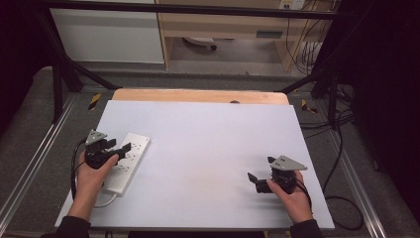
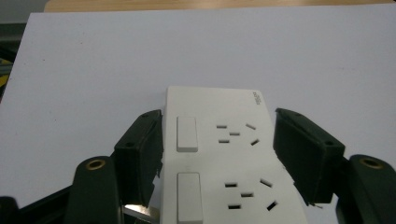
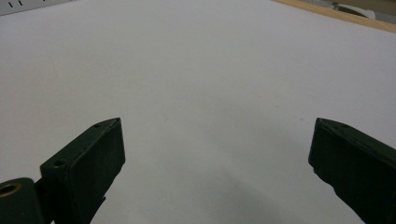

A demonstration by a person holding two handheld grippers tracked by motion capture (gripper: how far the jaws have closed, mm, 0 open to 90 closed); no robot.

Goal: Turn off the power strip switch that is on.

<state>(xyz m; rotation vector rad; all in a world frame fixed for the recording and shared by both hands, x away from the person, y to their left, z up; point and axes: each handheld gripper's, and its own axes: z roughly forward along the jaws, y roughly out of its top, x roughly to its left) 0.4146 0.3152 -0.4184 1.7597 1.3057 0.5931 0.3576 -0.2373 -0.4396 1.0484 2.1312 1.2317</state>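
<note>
Left tool point(image 2: 218, 154) spread wide, straddling white plastic rectangular power strip point(image 1: 126, 161) at white tabletop's point(image 1: 208, 148) left edge | right tool point(image 1: 261, 178) wide, empty, over bare tabletop | risk: uneven closing could skew or slip strip, likely off the edge.

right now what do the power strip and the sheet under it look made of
Power strip: likely moulded white plastic, smooth and slightly glossy, with crisp socket slots and raised rocker switches. Sheet: matte pale grey-white, flat, without glare; perhaps paper, foam board or laminate. Wooden table: tan edge showing beyond it.
</note>
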